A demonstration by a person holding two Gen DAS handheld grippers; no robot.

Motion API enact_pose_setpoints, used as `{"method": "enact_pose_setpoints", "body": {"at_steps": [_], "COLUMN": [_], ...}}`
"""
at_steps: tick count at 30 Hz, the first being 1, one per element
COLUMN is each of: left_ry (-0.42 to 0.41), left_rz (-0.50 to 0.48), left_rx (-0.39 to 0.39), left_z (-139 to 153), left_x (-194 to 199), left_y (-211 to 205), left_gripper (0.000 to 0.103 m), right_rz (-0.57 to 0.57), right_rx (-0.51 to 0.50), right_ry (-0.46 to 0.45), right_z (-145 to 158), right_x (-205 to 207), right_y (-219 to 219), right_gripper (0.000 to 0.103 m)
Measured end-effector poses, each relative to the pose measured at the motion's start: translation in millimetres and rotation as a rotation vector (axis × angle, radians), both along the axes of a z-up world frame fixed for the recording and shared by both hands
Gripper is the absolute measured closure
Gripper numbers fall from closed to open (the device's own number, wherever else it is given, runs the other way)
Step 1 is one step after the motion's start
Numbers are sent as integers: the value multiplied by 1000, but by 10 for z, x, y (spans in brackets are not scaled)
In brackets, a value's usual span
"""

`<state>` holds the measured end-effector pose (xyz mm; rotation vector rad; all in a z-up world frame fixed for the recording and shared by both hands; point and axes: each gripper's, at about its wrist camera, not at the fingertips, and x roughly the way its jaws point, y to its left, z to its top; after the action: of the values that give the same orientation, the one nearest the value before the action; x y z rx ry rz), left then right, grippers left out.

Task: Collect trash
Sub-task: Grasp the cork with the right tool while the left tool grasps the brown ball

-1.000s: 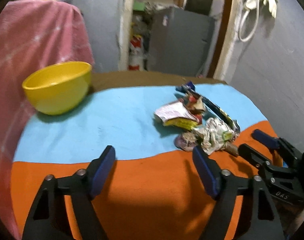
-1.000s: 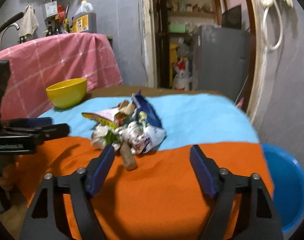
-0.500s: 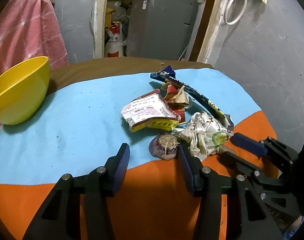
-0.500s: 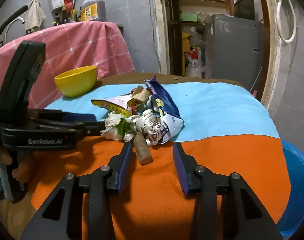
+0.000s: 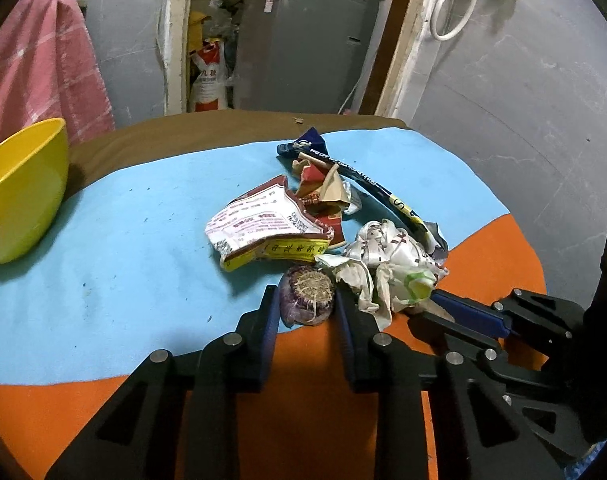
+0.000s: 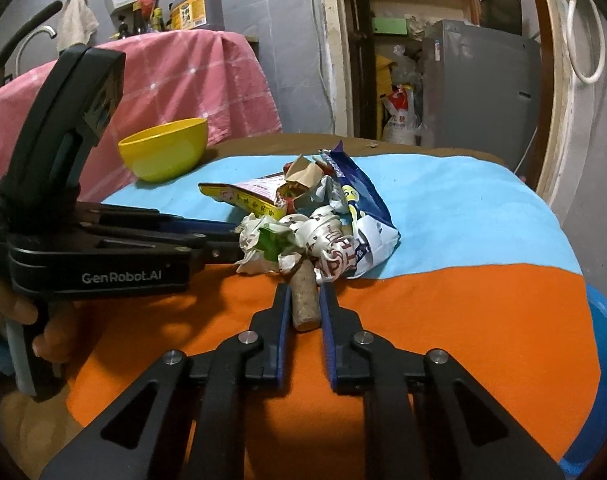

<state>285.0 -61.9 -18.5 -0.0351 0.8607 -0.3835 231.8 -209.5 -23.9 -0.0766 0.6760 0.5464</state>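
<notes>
A heap of trash lies on the table where the blue cloth meets the orange cloth: a red and white wrapper [image 5: 259, 228], a crumpled white wrapper [image 5: 387, 264] and a blue snack bag [image 6: 357, 196]. My left gripper [image 5: 305, 300] is shut on a purple onion end [image 5: 308, 299] at the near edge of the heap. My right gripper [image 6: 301, 300] is shut on a brown stub [image 6: 304, 300] that sticks out from under the crumpled wrapper [image 6: 287, 240]. Each gripper shows in the other's view.
A yellow bowl [image 5: 19, 192] stands at the table's far left, also in the right wrist view [image 6: 165, 154]. A blue bin [image 6: 599, 380] sits below the table's right edge. A pink-covered counter [image 6: 175, 80] is behind the bowl. A grey wall is at the right.
Both grippers moved forward to the heap and closed. The left one now pinches the purple onion end and the right one pinches the brown stub.
</notes>
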Motion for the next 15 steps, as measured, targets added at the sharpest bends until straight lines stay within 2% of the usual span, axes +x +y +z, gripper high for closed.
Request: {"method": "enact_pose_setpoints", "body": {"at_steps": [6,12,15], "left_ry": [-16,-55,-103], "left_rz": [45,89,102], "left_rx": [7,-12,-20], "left_z": [29,97,163], "left_x": [-190,-411,-516], "left_y": [16,54,35], "left_gripper": [80,80,80], "right_rz": [0,-17,-38], "right_rx": [35,36,42], "right_ry": [12,-60,-108], "right_z": [21,83,130], "right_x": [-73,-231,-293], "right_y": [-52,-67,-108], "right_gripper": [91,91,91]}}
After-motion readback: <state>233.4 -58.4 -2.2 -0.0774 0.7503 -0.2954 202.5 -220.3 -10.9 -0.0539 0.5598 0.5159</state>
